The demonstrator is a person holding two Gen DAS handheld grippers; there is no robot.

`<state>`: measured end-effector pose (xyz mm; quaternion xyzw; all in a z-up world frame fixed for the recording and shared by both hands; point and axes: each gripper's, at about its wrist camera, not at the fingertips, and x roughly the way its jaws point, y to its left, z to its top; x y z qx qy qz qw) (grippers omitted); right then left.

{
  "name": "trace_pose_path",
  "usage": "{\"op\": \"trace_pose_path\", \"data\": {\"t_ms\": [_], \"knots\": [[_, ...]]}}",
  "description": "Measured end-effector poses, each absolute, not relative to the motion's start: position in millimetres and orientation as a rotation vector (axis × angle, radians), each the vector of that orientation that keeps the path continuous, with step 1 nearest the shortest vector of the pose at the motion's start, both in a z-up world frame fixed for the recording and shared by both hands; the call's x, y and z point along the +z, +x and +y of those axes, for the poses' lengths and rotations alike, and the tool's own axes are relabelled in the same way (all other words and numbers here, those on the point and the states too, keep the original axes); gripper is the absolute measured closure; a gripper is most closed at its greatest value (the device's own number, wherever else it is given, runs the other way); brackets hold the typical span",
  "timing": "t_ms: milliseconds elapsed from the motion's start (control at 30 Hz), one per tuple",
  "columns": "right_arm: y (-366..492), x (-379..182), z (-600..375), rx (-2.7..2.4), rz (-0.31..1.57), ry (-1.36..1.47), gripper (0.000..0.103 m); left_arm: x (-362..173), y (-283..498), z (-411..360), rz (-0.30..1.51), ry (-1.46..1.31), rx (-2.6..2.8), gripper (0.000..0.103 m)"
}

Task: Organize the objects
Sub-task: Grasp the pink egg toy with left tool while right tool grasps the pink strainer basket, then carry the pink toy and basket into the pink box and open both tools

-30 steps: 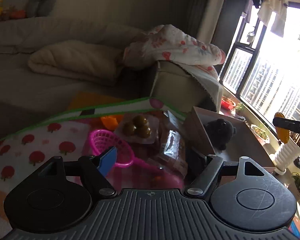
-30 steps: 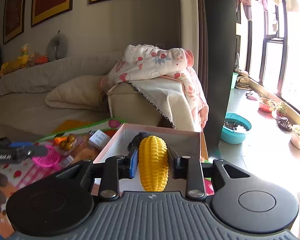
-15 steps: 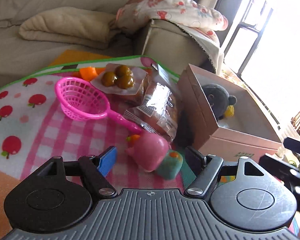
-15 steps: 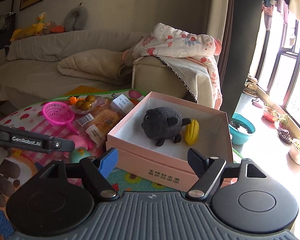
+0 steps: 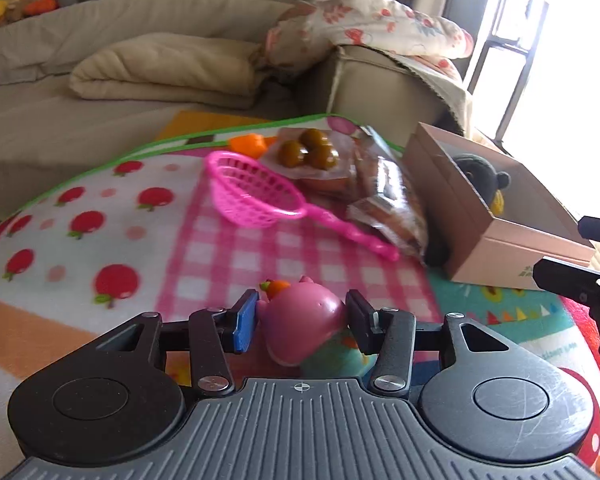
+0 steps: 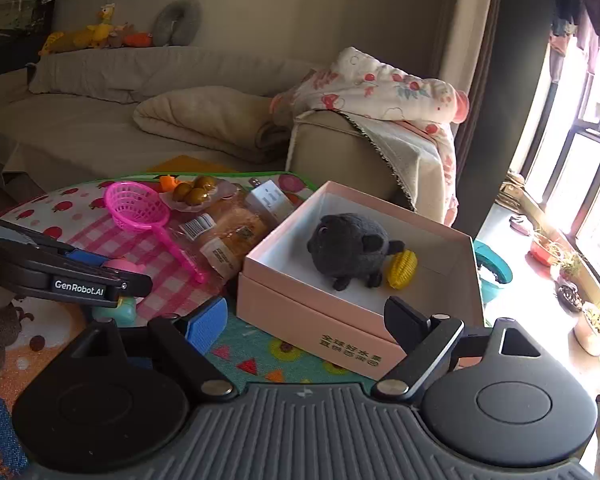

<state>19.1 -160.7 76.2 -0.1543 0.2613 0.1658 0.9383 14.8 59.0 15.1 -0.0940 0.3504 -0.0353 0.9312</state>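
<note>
Glossy plastic pig toy (image 5: 302, 322); fuzzy plush mole (image 6: 350, 249); matt cardboard box (image 6: 320, 312).

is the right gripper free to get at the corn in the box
Probably yes. The right gripper is open and empty, the box has no lid, and the corn lies exposed beside the black plush, which crowds one side.

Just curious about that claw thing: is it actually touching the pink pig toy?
Touching. In the left wrist view, the left gripper has both fingers pressed against the sides of the pink pig toy.
</note>
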Motion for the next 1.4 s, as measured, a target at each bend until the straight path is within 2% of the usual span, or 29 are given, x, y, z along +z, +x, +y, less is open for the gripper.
{"op": "trace_pose_path", "data": {"t_ms": [33, 100, 167, 333, 533, 600, 633, 900, 1067, 1167, 1233, 1267, 1300, 1333, 1400], "knots": [[21, 77, -150, 0.369, 0.530, -0.327, 0.019, 16, 12, 70, 0.720, -0.207, -0.059, 0.051], [27, 77, -123, 0.435, 0.537, -0.361, 0.040, 19, 9, 94, 0.720, -0.243, -0.025, 0.051], [38, 74, -93, 0.502, 0.561, -0.392, 0.048, 21, 8, 112, 0.719, -0.271, -0.004, 0.051], [62, 48, -27, 0.572, 0.555, -0.542, 0.048, 21, 1, 133, 0.719, -0.307, -0.013, 0.051], [90, 20, 12, 0.517, 0.558, -0.671, 0.059, 19, -1, 143, 0.708, -0.327, -0.011, 0.051], [92, 19, 13, 0.527, 0.595, -0.662, 0.085, 19, -2, 144, 0.704, -0.333, -0.008, 0.051], [89, 21, 10, 0.541, 0.616, -0.643, 0.088, 19, -3, 144, 0.701, -0.333, -0.008, 0.051], [35, 46, -54, 0.623, 0.802, -0.413, 0.091, 18, -5, 131, 0.705, -0.333, -0.054, 0.051], [-8, 49, -83, 0.597, 0.859, -0.400, 0.091, 16, -2, 100, 0.731, -0.308, -0.152, 0.051], [-29, 53, -93, 0.658, 0.846, -0.377, 0.090, 13, 2, 79, 0.742, -0.268, -0.191, 0.051], [-42, 58, -97, 0.687, 0.804, -0.381, 0.079, 12, 4, 71, 0.743, -0.249, -0.195, 0.051], [-47, 60, -97, 0.689, 0.768, -0.388, 0.055, 13, 4, 69, 0.745, -0.247, -0.198, 0.051], [-50, 63, -98, 0.685, 0.736, -0.391, 0.027, 14, 3, 69, 0.745, -0.248, -0.199, 0.051], [-54, 65, -100, 0.679, 0.701, -0.393, 0.019, 15, 2, 70, 0.744, -0.243, -0.195, 0.051], [-53, 67, -99, 0.679, 0.676, -0.410, 0.015, 16, -1, 72, 0.742, -0.215, -0.177, 0.051]]}}
